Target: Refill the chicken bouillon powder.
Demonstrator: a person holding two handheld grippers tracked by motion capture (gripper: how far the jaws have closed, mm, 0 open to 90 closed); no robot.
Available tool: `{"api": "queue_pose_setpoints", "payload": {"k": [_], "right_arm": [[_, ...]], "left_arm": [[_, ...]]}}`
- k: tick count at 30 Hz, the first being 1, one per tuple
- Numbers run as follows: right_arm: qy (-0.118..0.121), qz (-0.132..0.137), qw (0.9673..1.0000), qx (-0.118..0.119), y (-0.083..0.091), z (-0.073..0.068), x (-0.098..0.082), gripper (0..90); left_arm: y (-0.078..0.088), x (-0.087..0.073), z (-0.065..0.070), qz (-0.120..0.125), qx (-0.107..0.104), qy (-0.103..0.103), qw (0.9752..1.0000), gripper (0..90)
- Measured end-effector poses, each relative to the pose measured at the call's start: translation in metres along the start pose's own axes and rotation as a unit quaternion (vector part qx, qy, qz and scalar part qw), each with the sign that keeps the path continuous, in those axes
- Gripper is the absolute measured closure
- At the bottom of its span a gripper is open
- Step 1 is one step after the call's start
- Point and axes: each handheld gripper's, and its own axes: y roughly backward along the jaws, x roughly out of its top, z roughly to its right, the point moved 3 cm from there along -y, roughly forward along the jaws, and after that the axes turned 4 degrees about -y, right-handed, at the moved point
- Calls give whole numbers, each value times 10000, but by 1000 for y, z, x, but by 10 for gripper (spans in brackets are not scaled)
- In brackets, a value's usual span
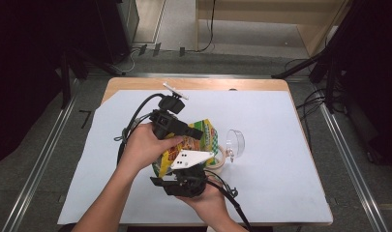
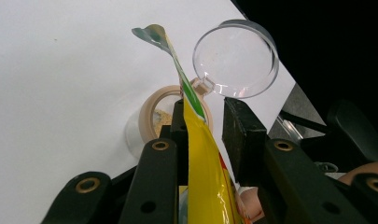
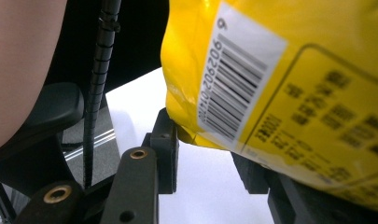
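Yellow-green snack bag: held above the table, tilted, open end toward the jar. Barcode panel visible. Jar: upright, beige rim, clear hinged lid swung open.

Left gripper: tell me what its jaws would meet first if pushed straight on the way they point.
Probably the small beige-rimmed jar standing just beyond the left gripper, with its clear lid hinged open behind. The yellow bag already sits between the jaws. Depth is uncertain.

A white sheet covers the wooden table. Beyond the table lie grey floor and black cables, with a pale wooden cabinet further back.
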Motion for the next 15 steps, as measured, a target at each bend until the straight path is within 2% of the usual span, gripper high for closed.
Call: {"api": "queue_pose_setpoints", "payload": {"k": [15], "right_arm": [[59,-3,10000,-29,0,0,-1,662]], "left_arm": [[0,0,1,12,-3,-15,10000,747]]}}
